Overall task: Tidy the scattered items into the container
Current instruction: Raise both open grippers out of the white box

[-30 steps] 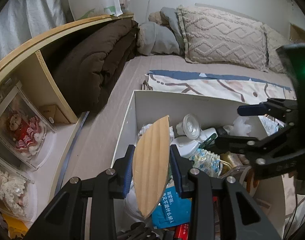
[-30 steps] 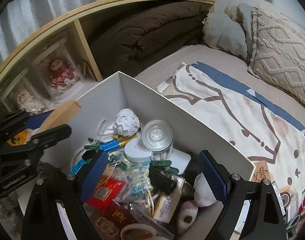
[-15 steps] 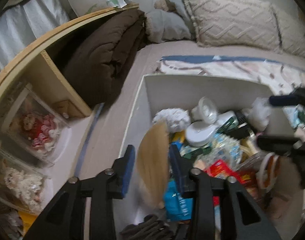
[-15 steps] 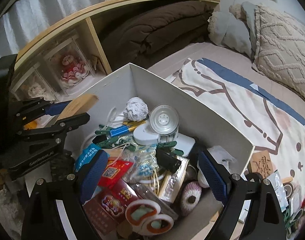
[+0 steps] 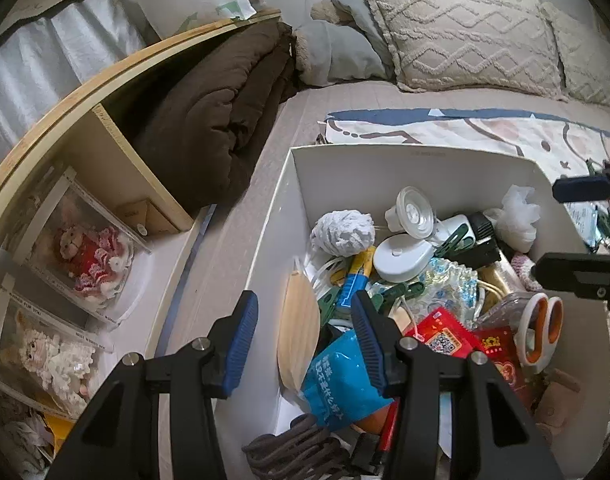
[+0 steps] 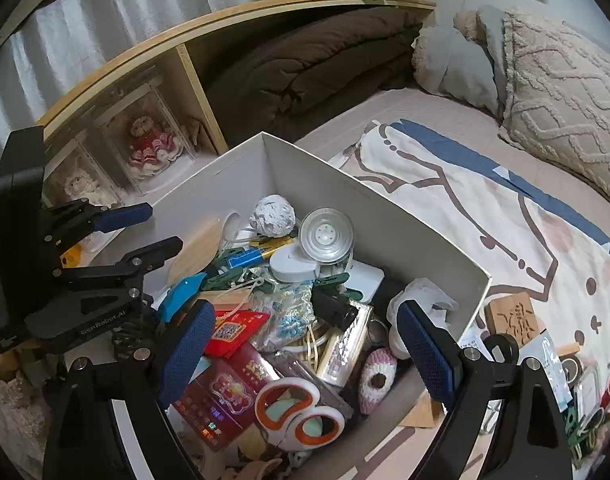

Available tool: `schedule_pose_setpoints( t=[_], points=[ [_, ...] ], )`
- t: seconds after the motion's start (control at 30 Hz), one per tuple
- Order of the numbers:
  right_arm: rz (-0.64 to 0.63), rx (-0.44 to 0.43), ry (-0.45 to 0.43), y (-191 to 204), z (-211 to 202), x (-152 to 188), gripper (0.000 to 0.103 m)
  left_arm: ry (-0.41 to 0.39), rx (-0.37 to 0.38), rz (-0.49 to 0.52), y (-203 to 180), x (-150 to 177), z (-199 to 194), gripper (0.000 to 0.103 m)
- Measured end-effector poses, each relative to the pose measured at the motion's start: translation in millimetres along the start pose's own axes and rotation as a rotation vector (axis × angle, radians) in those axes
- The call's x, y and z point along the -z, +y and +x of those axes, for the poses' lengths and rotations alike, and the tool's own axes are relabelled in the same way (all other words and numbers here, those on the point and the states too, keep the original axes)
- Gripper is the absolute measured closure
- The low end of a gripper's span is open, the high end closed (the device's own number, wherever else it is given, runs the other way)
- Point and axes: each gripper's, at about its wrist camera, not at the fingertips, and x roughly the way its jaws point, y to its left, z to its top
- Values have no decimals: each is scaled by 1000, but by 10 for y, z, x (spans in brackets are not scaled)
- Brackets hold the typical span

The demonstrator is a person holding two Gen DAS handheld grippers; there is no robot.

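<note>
White rectangular cardboard box [image 5: 417, 168] on bed, one, crammed with small items.
Left tongs [image 5: 303, 334] spread, holding nothing, over box's left side.
Right tongs [image 6: 305, 350] spread, empty, over box's near-right edge.
Pale wooden oval disc [image 5: 299, 332], one, inside box, leaning on left wall, long axis away from left tongs.
Scattered items on patterned sheet, right of box: carved square wooden block [image 6: 511, 316], one, just beside right tongs; right hand nearer. Rest too jumbled to count.

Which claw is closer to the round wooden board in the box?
Left. The left claw hangs open right over the wooden board by the box wall; the right claw is over the box's other side.
</note>
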Motion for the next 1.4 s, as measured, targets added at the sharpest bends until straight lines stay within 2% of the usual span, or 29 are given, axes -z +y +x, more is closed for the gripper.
schedule_pose_setpoints(
  t=[0.3,0.37,0.43,0.47,0.53,0.67,0.87,1.13,1.4],
  points=[
    [-5,-13,-19,40,-130,72,11,-29,25,-13,-75,22,-164,53],
    [-14,-1,-26,54,-152,88,11,-48,17,-14,-104,27,-215,27],
    [-14,11,-41,56,-181,106,9,-76,15,-23,-119,30,-274,18],
    [-14,15,-47,53,-195,115,0,-81,23,-31,-122,28,-292,12],
    [-15,25,-60,51,-211,126,0,-85,58,-55,-116,25,-329,0],
    [-7,32,-77,14,-265,152,0,-114,103,-75,-148,29,-430,0],
    [0,41,-109,3,-392,211,0,-185,54,-69,-256,51,-674,0],
    [-2,45,-146,-12,-613,336,0,-238,108,-92,-347,122,-960,0],
    [-7,78,-228,-64,-951,548,0,-305,142,-117,-479,265,-1247,0]
  ],
)
